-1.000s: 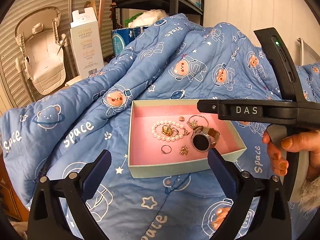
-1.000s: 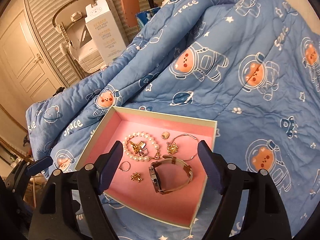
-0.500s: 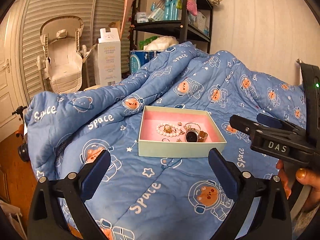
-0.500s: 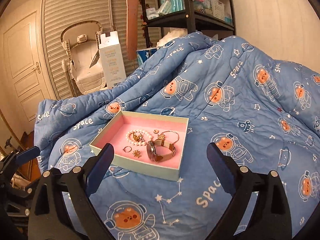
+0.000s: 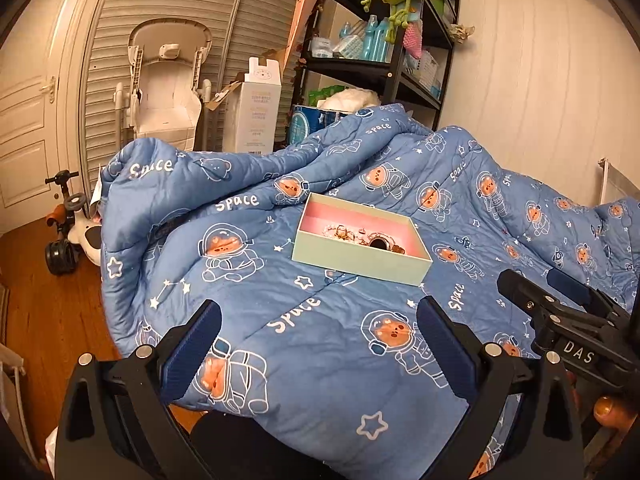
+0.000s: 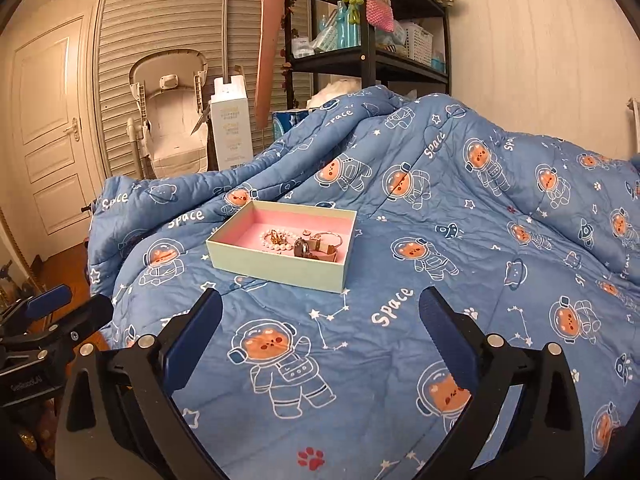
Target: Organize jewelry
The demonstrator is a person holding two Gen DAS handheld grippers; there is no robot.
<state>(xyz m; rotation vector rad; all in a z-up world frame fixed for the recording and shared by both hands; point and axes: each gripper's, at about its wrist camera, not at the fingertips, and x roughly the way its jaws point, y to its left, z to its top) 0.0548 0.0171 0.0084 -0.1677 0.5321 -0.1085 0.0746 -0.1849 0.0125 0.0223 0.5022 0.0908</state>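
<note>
Pale green cardboard box with pink lining (image 6: 280, 258) sits on blue astronaut-print quilt (image 6: 460, 280), holding pearl bracelet (image 6: 276, 240) and watch (image 6: 310, 248). Both tongs, left (image 5: 318, 344) and right (image 6: 320, 340), have pulled back from it, spread, empty; right's jaws just opened. Sorting probably finished.

Both wrist cameras sit low behind their own fingers, angled slightly downward across the blue quilt (image 5: 320, 360) toward the shelving and louvred doors. Left view faces the box (image 5: 360, 258) from its left-front; right view from its right-front, somewhat nearer. Shared field: box, quilt, shelf unit (image 6: 372, 40). Each view catches the opposite gripper at its edge
</note>
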